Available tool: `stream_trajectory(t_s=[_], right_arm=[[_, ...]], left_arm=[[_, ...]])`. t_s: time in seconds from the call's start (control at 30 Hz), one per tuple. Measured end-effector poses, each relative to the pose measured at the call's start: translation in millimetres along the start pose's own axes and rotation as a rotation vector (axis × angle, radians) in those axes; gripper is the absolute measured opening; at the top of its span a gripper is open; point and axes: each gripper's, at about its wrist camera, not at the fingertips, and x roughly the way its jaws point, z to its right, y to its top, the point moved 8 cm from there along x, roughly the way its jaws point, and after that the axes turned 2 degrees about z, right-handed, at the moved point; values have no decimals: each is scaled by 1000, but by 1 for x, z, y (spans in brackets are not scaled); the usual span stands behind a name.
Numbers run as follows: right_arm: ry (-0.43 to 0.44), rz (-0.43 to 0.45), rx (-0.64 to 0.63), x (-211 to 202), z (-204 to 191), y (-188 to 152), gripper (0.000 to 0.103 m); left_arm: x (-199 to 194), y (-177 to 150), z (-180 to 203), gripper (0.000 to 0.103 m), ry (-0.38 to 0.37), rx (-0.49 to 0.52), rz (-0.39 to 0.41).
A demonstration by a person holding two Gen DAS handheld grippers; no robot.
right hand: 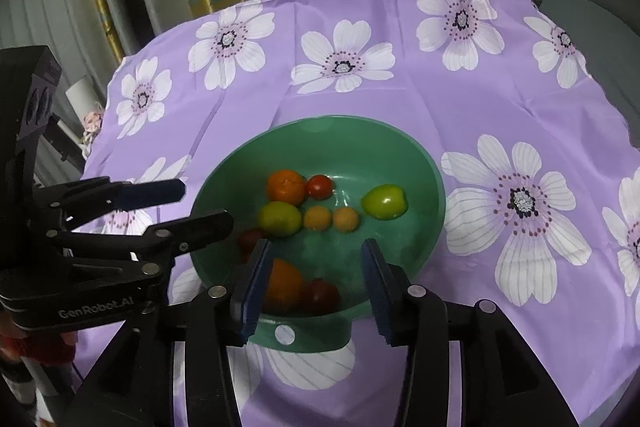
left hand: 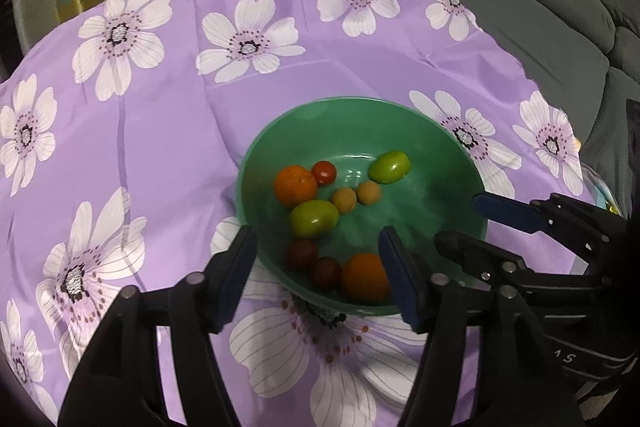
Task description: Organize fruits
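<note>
Dim, soft indoor light, faint shadows, strong fisheye bending, dark corners

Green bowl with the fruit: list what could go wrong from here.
1. The left gripper straddles the green bowl's near rim, so lifting or shifting it carelessly could tip the bowl.
2. The right gripper hangs open just over the near orange and dark tomato, so a low pass might knock them.
3. The two grippers sit close together and may collide.
</note>
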Motion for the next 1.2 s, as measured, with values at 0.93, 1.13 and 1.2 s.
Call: stream_trajectory(t_s=[0.93,1.13,1.2], right_arm=[[-63,-1,-16,-20,3,-2,64],[-64,3,-9,-22,6,-1,64],[-66,3,-8,-22,6,-1,64]], left_arm=[[-13,-9,-8,75,118,-25,-58],[-12,-8,-7,75,133,-13,-62],[-12,-7,-7,75,133,-14,-57]])
